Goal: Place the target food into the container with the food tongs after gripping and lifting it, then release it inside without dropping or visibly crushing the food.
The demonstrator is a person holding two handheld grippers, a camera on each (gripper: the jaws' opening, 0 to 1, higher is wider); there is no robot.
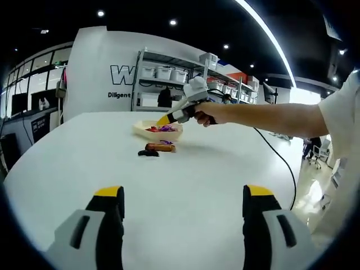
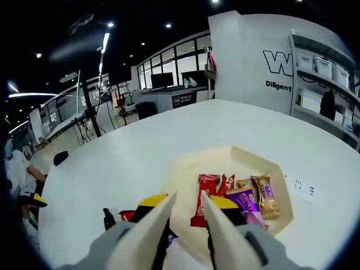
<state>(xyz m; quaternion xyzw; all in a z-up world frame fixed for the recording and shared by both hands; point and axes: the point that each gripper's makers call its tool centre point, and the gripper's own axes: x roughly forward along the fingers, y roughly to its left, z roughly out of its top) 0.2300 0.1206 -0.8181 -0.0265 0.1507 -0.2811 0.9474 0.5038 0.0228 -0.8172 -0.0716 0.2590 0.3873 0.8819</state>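
Right gripper view looks down on a shallow cream container [image 2: 247, 160] standing on the white table [image 2: 140, 152], with several wrapped snacks lying inside: a red packet [image 2: 205, 194], a purple one [image 2: 243, 201] and a gold-brown bar [image 2: 265, 195]. The right gripper [image 2: 188, 209] hangs over the container's near rim with the two pale blades of the food tongs [image 2: 185, 225] mounted between its jaws; the blade tips stand slightly apart with nothing visible between them, so the tool reads as released and empty. Left gripper view shows the same tool [image 1: 183, 112] from across the table, held in the person's hand [image 1: 212, 113] above the container [image 1: 159, 130]. Just in front of the container, on the bare table, lie a brown wrapped bar [image 1: 161, 147] and a small dark item [image 1: 148, 153]. The left gripper [image 1: 184, 199] is well back from all this, jaws wide apart and unloaded. Judgement: some pieces are already in the container, while at least the bar on the table appears outstanding; which item is the target cannot be determined. Remaining work would be gripping, lifting, and releasing it inside.
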